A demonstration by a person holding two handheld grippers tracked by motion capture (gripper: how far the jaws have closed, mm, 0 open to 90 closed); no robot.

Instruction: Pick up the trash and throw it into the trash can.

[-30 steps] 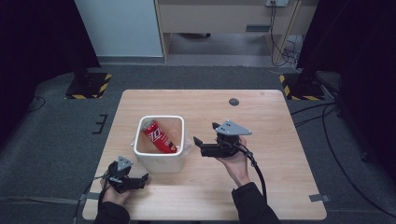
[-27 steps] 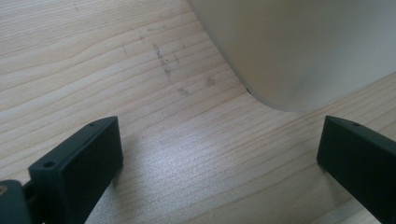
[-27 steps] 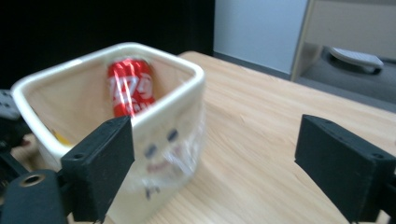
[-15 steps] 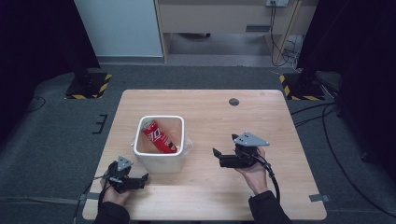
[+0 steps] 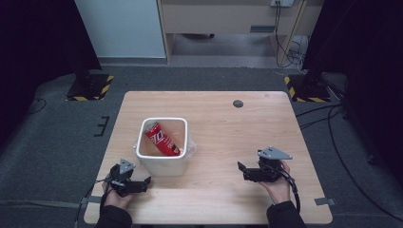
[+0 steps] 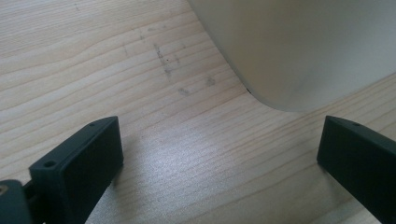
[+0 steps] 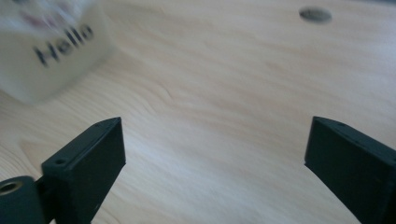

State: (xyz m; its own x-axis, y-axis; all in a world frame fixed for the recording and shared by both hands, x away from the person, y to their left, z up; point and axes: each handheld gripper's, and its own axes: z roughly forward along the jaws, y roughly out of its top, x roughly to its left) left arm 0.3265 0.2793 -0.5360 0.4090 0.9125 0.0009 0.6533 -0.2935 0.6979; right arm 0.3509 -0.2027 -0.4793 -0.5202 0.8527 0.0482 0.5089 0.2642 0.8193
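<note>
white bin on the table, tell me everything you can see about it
The white bin is a small square tub with rounded corners and a thick rim, plastic by its look, standing upright and open-topped on the wooden table, left of centre. A red packet lies slanted inside, and a bit of clear film shows at its right edge. The right gripper view shows "Hello" in dark letters on one wall. The left gripper sits just in front of it, jaws apart; neither gripper touches it.

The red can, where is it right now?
In the high view the red can lies tilted inside the white bin on the left half of the table, just beyond the left gripper.
</note>
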